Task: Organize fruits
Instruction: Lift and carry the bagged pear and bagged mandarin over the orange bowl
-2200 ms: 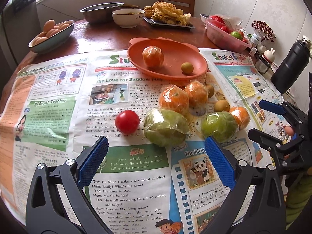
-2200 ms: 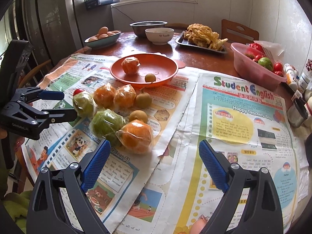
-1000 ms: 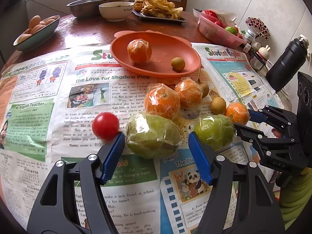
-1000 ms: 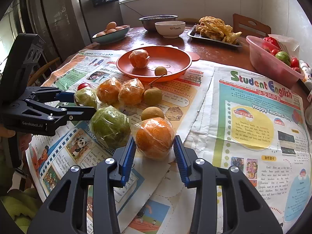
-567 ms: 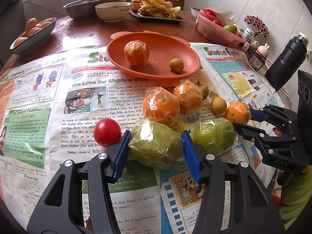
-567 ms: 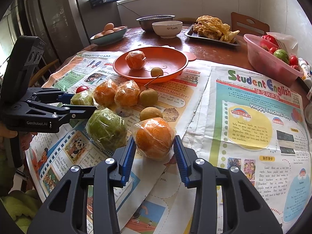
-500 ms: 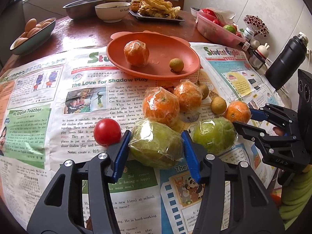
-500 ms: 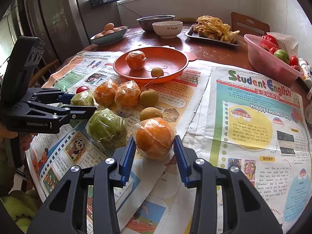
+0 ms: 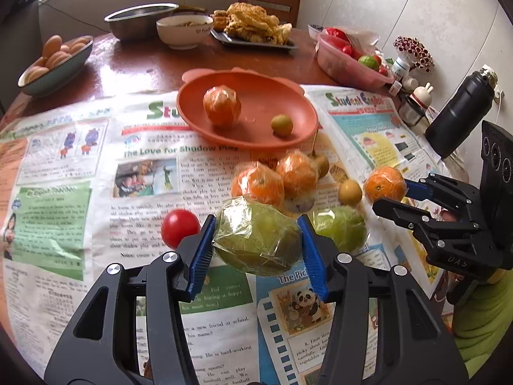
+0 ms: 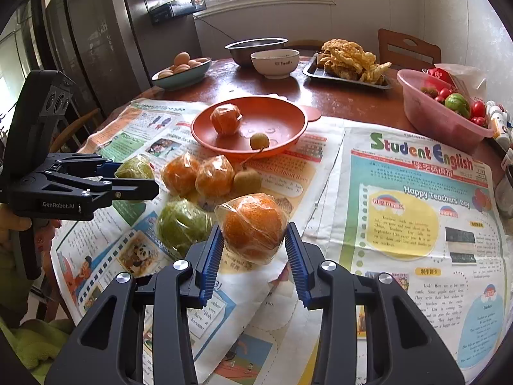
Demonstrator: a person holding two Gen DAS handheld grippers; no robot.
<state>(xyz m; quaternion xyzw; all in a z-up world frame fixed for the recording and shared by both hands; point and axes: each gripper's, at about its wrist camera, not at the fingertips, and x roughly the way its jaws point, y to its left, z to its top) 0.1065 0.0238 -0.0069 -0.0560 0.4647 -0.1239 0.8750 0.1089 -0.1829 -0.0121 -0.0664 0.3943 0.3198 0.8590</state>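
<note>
My left gripper (image 9: 256,224) is shut on a plastic-wrapped green fruit (image 9: 256,243), both blue pads pressing its sides. A red tomato (image 9: 180,228) lies just left of it and a second green fruit (image 9: 340,227) just right. My right gripper (image 10: 254,229) is shut on a wrapped orange (image 10: 253,221) over the newspaper. In the left wrist view that orange (image 9: 384,183) shows at the right. Beyond lies the orange plate (image 9: 256,96) with a wrapped orange (image 9: 222,106) and a small yellow fruit (image 9: 281,124). Two more wrapped oranges (image 9: 258,184) sit in front of the plate.
Newspaper (image 10: 400,192) covers the near half of the round table. At the back stand a bowl of eggs (image 9: 54,61), a steel bowl (image 9: 138,22), a white bowl (image 9: 184,30) and a tray of fried food (image 9: 253,25). A pink basin (image 10: 442,112) and a black flask (image 9: 461,109) are at the right.
Both grippers came in from open and apart. The left jaws narrowed from wide around the green fruit to pressing on it. The right gripper has kept its hold on the orange.
</note>
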